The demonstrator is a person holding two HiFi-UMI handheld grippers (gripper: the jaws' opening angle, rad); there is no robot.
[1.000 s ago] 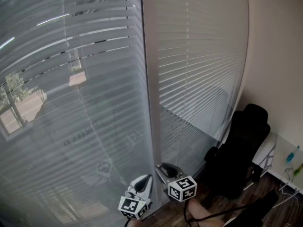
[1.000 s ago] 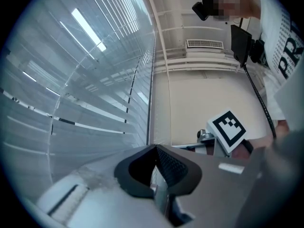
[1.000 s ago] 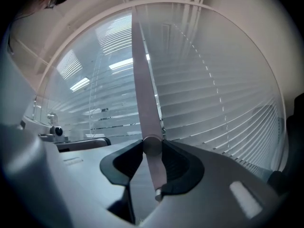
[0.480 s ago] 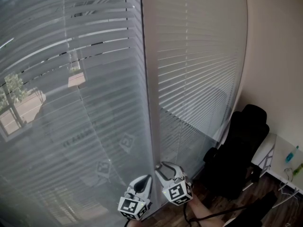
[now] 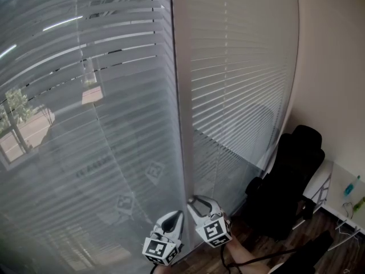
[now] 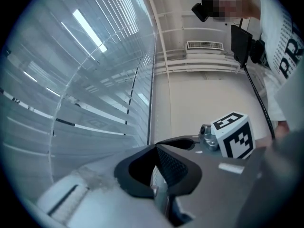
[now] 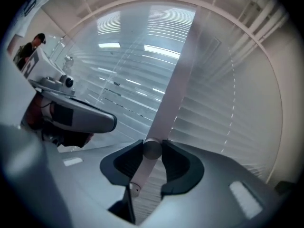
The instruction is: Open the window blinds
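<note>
Though fully lowered, blinds (image 5: 114, 124) seem part-tilted — see-through.

Blinds (image 5: 114, 124) close ahead, black chair (image 5: 291, 181) crowding right, wall (image 5: 336, 67) beyond

Matt blinds (image 5: 239, 96), smooth plastic wand (image 7: 151, 150)

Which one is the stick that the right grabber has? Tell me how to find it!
Look at the two big sets of white blinds, and find the plain upright post between them. Low down by it, the right gripper, whose jaws have just closed further, pinches the stick. It is thin, round and smooth, unlike the flat slats.
</note>
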